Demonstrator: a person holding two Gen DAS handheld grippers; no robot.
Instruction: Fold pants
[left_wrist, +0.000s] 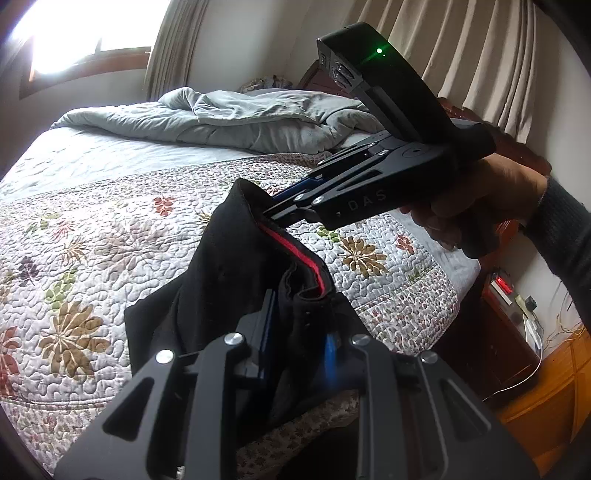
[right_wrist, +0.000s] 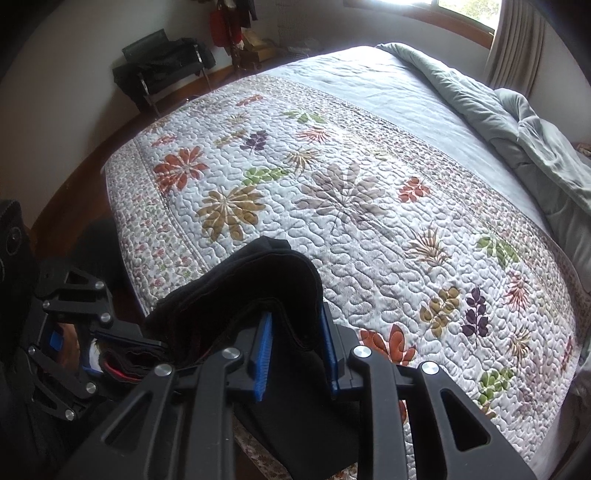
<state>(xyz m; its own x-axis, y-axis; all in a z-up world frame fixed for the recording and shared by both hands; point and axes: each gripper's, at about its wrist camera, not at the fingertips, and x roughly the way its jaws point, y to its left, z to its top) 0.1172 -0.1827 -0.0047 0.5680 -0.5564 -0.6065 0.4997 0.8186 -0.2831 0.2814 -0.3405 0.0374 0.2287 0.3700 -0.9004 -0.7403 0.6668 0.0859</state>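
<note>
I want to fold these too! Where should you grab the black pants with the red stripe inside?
Grab the black pants by the thick waistband with the red inner stripe, one spot at each end, coming from above. That edge stands up open, so the left gripper and right gripper clamp it there.

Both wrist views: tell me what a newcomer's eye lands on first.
Black pants with a red-lined waistband hang bunched between the two grippers, left gripper and right gripper both clamped on the cloth. Behind spreads a floral quilt over the bed, a grey duvet heaped at its head.
</note>
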